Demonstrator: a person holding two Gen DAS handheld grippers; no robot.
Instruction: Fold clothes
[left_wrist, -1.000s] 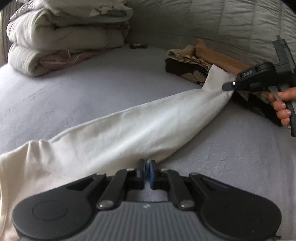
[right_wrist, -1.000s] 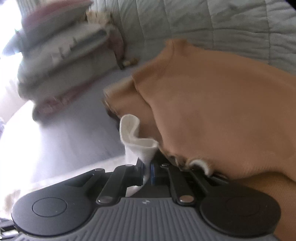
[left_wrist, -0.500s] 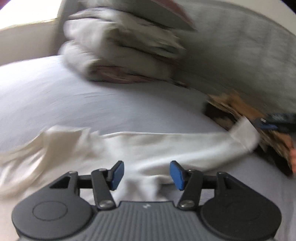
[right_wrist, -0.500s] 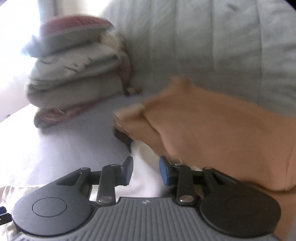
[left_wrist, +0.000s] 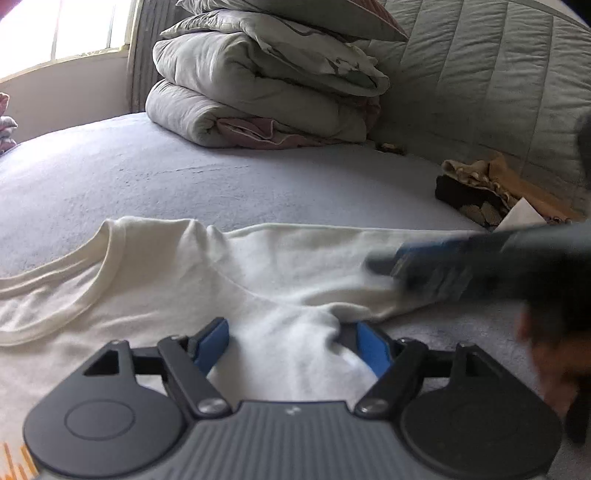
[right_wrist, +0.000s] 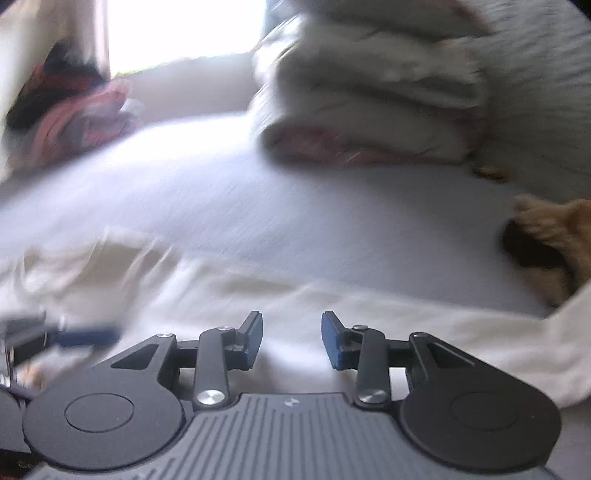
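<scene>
On the pale grey bed sheet a cream long-sleeved top lay spread flat, its neckline to the left and one sleeve stretched out to the right toward a small heap of tan and dark patterned clothes by the quilted headboard. The left gripper sat low over the near part of the top with its blue pads wide apart; its jaws had just been opening, and a soft ridge of cream cloth stood between them, not pinched. The right gripper hung over the sleeve, blurred, its jaws partly spread after just opening a little more, with cloth under them and nothing gripped. In the left wrist view that same tool showed as a dark smear across the sleeve, a hand beneath it. At the far side a stack of folded duvets rested against the headboard, a bright window to the left of it.
</scene>
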